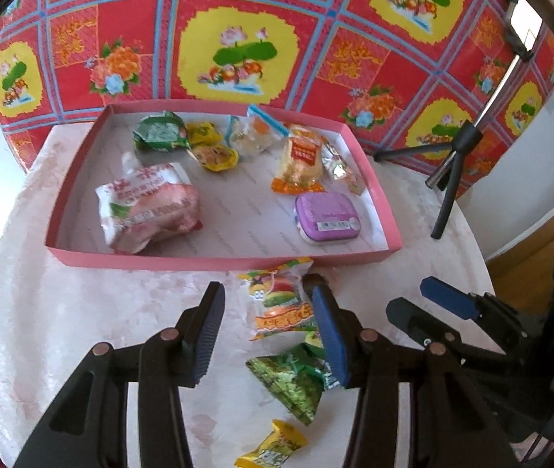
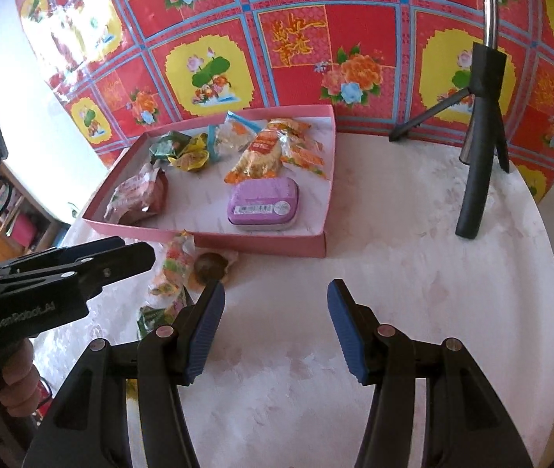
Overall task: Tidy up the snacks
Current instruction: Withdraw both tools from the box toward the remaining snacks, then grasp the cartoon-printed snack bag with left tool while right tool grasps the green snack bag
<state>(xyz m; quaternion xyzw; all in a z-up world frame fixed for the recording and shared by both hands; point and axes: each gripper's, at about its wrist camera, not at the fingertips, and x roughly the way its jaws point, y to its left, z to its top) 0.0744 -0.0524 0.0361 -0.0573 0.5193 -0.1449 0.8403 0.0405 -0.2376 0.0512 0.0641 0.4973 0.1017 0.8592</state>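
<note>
A pink box (image 1: 214, 262) (image 2: 261, 242) on the round table holds several snacks, among them a pink-white pouch (image 1: 148, 210) and a purple tin (image 1: 325, 216) (image 2: 263, 202). My left gripper (image 1: 269, 327) is open above a colourful fruit-print packet (image 1: 280, 304) (image 2: 173, 265) lying on the table in front of the box. A green packet (image 1: 296, 382) and a yellow candy (image 1: 273, 446) lie nearer to me. A brown round snack (image 2: 210, 265) sits by the box. My right gripper (image 2: 277, 327) is open and empty over bare table; it also shows at the right in the left wrist view (image 1: 421, 300).
A black tripod (image 2: 479, 156) (image 1: 452, 163) stands on the table at the right behind. A red patterned cloth (image 1: 238, 39) hangs behind the table. The table edge (image 2: 549, 273) curves down the right side.
</note>
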